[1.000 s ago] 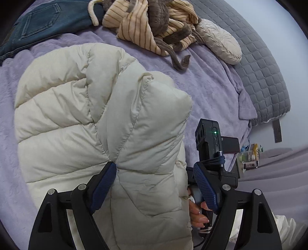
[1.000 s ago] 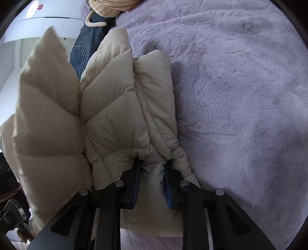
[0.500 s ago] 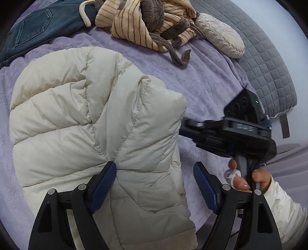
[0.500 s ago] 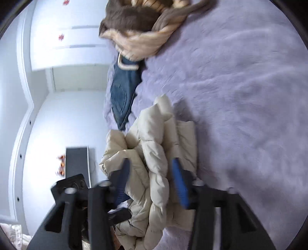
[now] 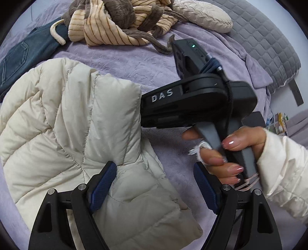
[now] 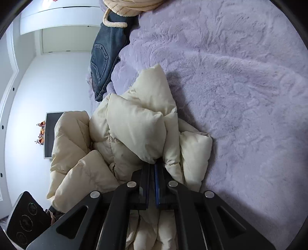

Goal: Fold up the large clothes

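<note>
The jacket, a cream quilted puffer, lies bunched on the bed, on its lilac blanket. All places below are given from the jacket.

The left gripper sits at the jacket's near edge with its fingers spread wide. The blue pad of one finger touches the jacket's quilted fold; the other finger stands clear of it over the blanket. A flap of the jacket lies between the two fingers, but they do not clamp it.

The right gripper is pressed nearly closed, its fingers parted only by a thin slit. Their tips are buried in a puffy fold of the jacket, so they appear to pinch fabric, though the pinched part itself is hidden. In the left view this gripper's black body, marked DAS, reaches in from beside the jacket, with the right hand wrapped around its grey handle.

Beyond the jacket, at the far side of the bed, lie jeans, a striped tan and brown garment and a cream cushion. A grey quilted cover lies past the cushion.
</note>
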`<state>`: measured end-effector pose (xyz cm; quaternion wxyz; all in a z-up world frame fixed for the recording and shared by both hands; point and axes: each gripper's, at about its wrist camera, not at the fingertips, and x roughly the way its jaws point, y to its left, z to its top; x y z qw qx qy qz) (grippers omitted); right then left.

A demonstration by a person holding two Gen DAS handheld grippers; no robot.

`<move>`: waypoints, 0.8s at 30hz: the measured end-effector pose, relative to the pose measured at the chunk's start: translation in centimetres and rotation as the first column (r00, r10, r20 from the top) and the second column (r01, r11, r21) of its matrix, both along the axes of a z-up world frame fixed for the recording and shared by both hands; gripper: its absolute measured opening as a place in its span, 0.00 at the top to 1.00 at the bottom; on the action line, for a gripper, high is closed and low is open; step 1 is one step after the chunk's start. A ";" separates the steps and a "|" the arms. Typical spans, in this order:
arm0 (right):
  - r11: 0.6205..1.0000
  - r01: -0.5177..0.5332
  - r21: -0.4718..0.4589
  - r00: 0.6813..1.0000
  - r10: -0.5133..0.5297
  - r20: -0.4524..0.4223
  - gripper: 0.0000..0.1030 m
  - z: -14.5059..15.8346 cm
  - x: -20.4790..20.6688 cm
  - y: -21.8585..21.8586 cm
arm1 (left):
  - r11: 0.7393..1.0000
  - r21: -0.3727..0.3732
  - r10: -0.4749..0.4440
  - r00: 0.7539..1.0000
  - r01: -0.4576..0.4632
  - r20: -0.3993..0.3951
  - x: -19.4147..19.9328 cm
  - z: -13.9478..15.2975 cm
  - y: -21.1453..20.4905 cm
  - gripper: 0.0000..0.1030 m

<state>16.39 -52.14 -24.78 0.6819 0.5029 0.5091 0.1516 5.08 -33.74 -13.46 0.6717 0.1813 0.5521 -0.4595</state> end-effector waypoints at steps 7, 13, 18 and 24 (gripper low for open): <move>0.997 0.005 -0.081 0.999 -0.001 0.051 0.02 4.4 -4.8 -2.9 | 0.990 0.076 -0.131 0.972 0.118 0.194 -3.0 -0.5 -0.6 0.20; 0.992 -0.116 -0.050 0.991 0.120 0.066 0.01 6.7 -4.6 -2.0 | 0.983 0.113 -0.171 0.950 0.146 0.261 -4.0 -0.8 -1.0 0.20; 0.980 -0.195 -0.025 0.981 0.195 -0.024 0.01 4.4 -1.9 1.0 | 0.980 0.126 -0.187 0.937 0.156 0.294 -4.9 -0.4 -0.9 0.20; 0.989 -0.128 0.075 0.984 0.136 -0.117 0.01 -1.0 -1.7 1.1 | 0.996 0.056 -0.081 0.973 0.070 0.217 -2.8 2.7 1.6 0.20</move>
